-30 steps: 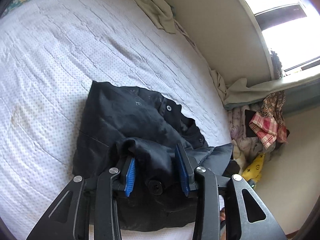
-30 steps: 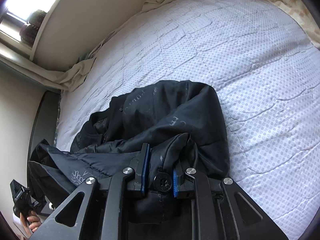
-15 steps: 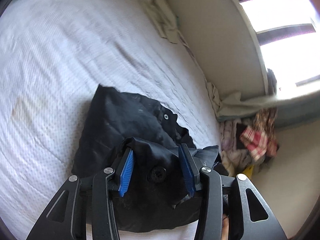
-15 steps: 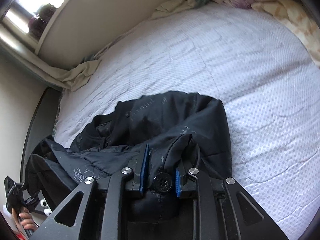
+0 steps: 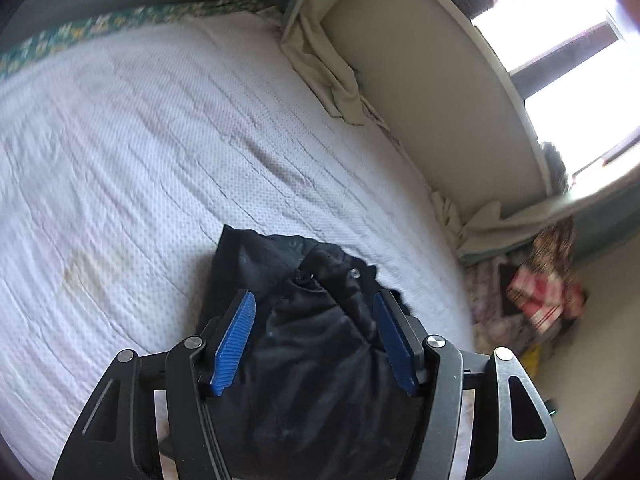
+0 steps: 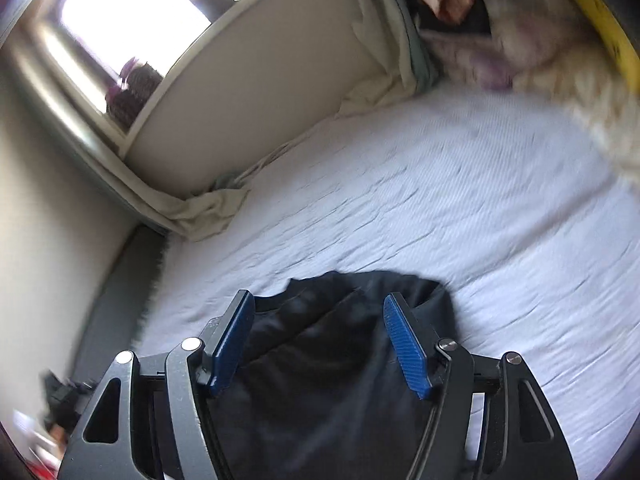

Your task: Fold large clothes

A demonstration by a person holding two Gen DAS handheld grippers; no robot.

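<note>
**Both grippers letting go of the black jacket**

The black jacket lay bunched on the white bedspread, near its close edge. The left gripper hung over it, jaws opening, blue pads clear of the cloth on either side. The right gripper did likewise, jaws opening above the dark fabric; its view was blurred, but the pads seemed not to press. A cream sheet lay crumpled against the wall.
</note>
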